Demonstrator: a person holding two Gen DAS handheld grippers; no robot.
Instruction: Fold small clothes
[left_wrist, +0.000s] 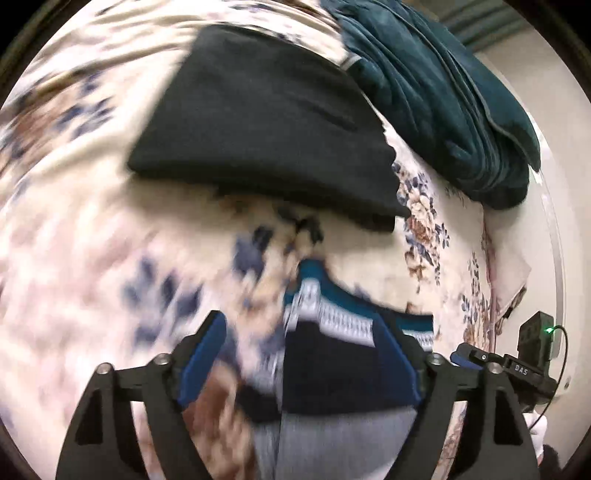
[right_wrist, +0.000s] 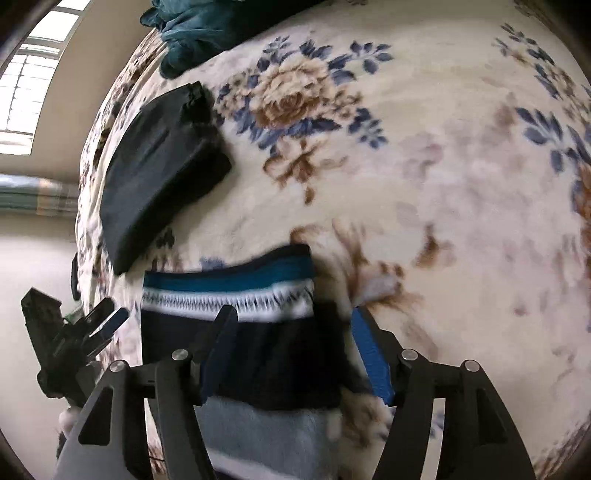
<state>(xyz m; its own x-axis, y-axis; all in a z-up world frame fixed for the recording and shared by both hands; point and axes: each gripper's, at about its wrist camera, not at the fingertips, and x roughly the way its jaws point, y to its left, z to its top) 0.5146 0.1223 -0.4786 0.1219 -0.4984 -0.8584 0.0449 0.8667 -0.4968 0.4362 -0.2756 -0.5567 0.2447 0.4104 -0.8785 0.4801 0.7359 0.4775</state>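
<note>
While both claws hang over the flowered blanket (right_wrist: 424, 155), we've got the striped knit piece (right_wrist: 229, 295) lying right below them, its long bands running left to right across our view. Our right gripper (right_wrist: 295, 354) stands wide with the knit's right edge between its fingers, not pinched. Our left gripper (left_wrist: 314, 358) is wide too, over the left edge. The folded black garment (left_wrist: 258, 125) sits farther off, well apart.

A cream plush blanket with blue and brown flowers (right_wrist: 424, 177) fills both views. A rumpled teal velvet throw (left_wrist: 443, 103) lies upper right in the left view, and a bright window (right_wrist: 26, 74) sits upper left in the right view.
</note>
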